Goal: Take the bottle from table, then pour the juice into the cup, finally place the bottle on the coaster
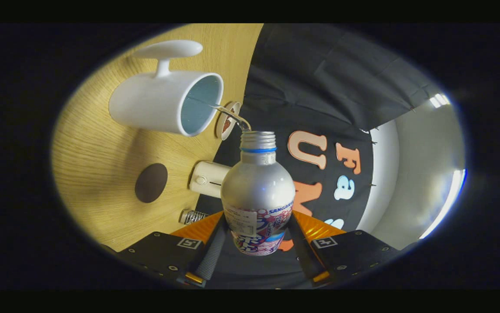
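We see the silver bottle [258, 191], uncapped, sending a thin stream into the white cup [163, 103]. Our gripper [256, 237] is rolled sideways, both fingers clamped on its labelled base.

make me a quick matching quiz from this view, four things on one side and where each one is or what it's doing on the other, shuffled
Things:
1. bottle
2. white mug
3. dark round coaster
4. stream of juice

Places or states:
A. bare on the wooden table, nothing on it
B. clamped between the fingers of the gripper, cap off
C. arcing from the bottle mouth into the mug
D. beyond the fingers, its pale blue inside facing the bottle

Pairs: 1-B, 2-D, 3-A, 4-C
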